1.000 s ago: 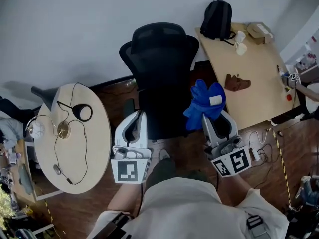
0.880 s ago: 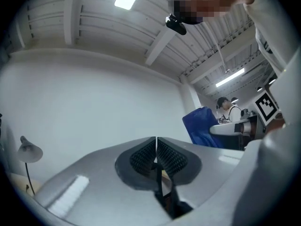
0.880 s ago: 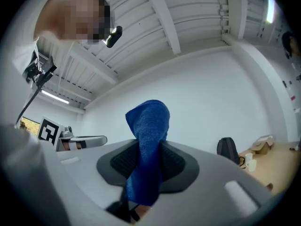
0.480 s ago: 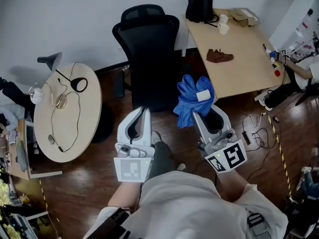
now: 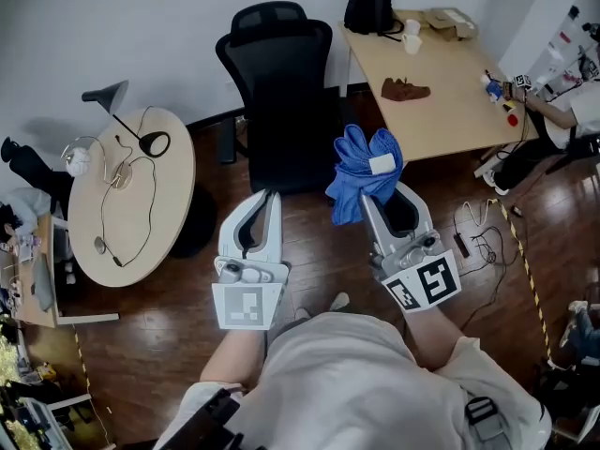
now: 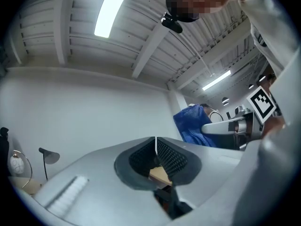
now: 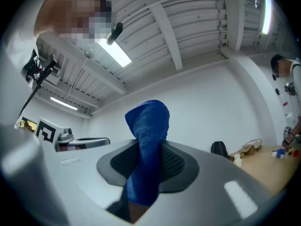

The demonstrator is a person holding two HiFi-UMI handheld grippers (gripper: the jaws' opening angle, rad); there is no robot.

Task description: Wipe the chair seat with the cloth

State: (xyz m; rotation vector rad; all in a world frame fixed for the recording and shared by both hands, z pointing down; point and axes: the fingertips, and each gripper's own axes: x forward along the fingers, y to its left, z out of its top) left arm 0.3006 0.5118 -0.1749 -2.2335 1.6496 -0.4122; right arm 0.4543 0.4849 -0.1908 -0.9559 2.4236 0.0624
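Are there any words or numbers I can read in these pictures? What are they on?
No words or numbers can be read anywhere.
White tag on the blue cloth: too small to read.
Left gripper and right gripper: only black-and-white square patterns on their cubes, no letters.

Blue knitted cloth (image 5: 361, 172); glossy dark wooden floor (image 5: 315, 244)
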